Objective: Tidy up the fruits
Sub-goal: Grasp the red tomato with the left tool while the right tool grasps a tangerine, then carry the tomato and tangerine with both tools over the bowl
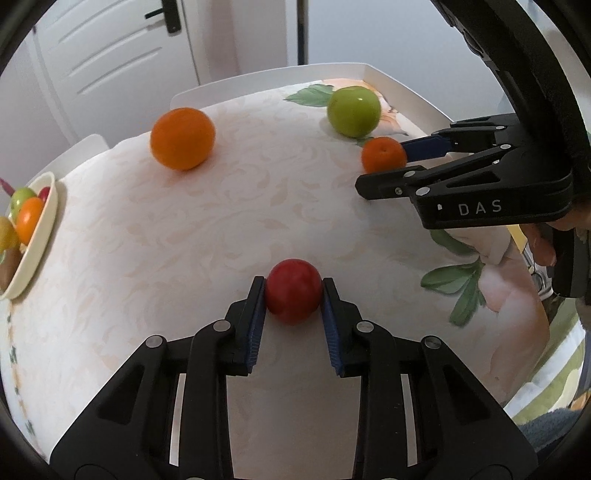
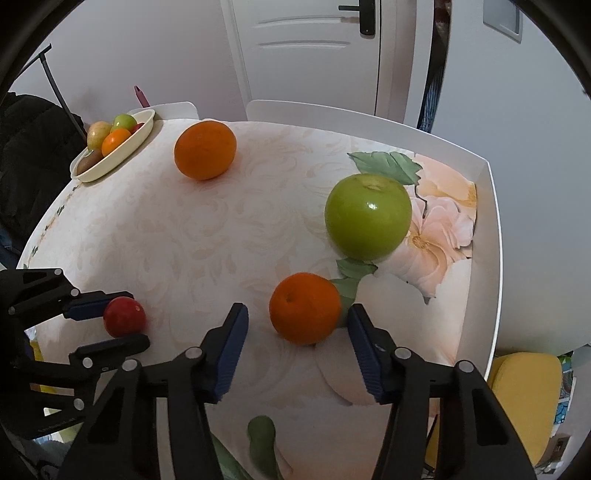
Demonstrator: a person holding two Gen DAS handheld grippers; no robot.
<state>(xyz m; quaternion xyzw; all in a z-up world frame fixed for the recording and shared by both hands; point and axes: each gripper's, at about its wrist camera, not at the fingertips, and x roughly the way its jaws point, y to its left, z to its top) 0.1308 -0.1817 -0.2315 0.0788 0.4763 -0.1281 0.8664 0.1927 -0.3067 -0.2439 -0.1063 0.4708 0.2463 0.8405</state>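
Large orange (image 1: 182, 138), green apple (image 2: 368, 217) beyond tongs; path unobstructed

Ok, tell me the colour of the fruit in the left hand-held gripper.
Red fruit, seen best in the left wrist view.

A white panelled door (image 2: 314, 55) with a black handle (image 2: 365, 16) is seen in a pale grey wall (image 2: 147, 48). White chair backs (image 2: 332, 114) are set against the table (image 1: 221, 229), which is covered by a cream floral cloth. A yellow seat (image 2: 524, 391) is visible lower right.
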